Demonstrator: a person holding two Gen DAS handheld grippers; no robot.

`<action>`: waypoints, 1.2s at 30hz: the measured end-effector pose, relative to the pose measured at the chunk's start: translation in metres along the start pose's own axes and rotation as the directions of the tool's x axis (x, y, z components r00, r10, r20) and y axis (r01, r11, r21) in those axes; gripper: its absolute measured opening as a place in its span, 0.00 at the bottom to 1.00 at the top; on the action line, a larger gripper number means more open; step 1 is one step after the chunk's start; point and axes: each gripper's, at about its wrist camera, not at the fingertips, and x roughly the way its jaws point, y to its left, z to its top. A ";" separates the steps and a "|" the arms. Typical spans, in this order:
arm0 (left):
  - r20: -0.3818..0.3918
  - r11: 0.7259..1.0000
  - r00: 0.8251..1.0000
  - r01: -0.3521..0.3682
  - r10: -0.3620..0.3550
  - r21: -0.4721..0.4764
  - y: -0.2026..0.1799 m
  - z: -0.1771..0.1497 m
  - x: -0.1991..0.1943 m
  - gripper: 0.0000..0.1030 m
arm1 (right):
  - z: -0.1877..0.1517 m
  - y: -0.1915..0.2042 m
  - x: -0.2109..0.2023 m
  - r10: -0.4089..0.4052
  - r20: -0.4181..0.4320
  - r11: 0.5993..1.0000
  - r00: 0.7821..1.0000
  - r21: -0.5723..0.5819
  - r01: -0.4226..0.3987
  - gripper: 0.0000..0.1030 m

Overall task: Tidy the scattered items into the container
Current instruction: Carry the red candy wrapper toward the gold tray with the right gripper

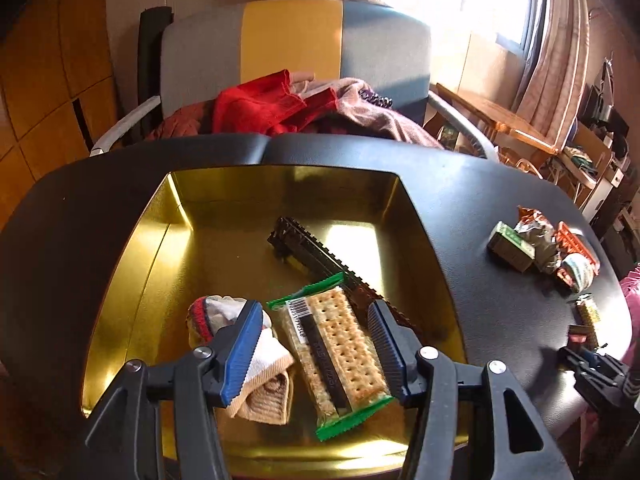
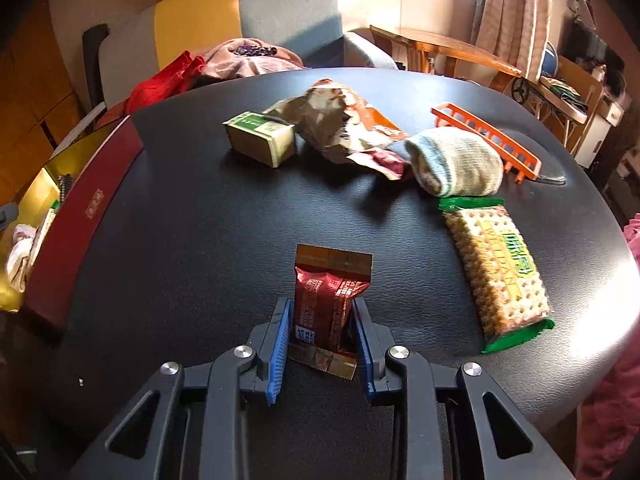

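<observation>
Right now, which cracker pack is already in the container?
The cracker pack under the open left gripper, barcode up, in the gold box. The other pack lies on the black table.

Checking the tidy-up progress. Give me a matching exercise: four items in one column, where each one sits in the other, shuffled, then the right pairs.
Items:
1. black comb
2. orange comb
3. red snack packet
4. small green box

Places:
A. between the right gripper's fingers
B. inside the gold box
C. on the table, left of the crumpled wrapper
D. on the table, behind the rolled sock

Pairs: 1-B, 2-D, 3-A, 4-C
</observation>
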 end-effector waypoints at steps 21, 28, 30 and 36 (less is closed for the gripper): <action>0.039 0.999 0.999 0.035 -0.037 0.033 -0.009 -0.053 -0.055 0.55 | 0.020 0.100 -0.035 0.228 0.072 0.970 0.971 -0.106 -0.220 0.28; 0.042 0.999 0.999 0.016 -0.017 0.029 -0.003 -0.060 -0.063 0.56 | 0.048 0.167 -0.050 0.359 0.095 0.915 0.928 -0.229 -0.331 0.28; 0.044 1.000 0.999 0.006 -0.007 0.024 0.001 -0.062 -0.066 0.56 | 0.053 0.187 -0.049 0.387 0.086 0.897 0.918 -0.268 -0.353 0.28; 0.037 1.000 0.999 -0.016 0.017 -0.011 0.016 -0.066 -0.069 0.55 | 0.063 0.236 -0.038 0.446 0.029 0.847 0.895 -0.336 -0.411 0.28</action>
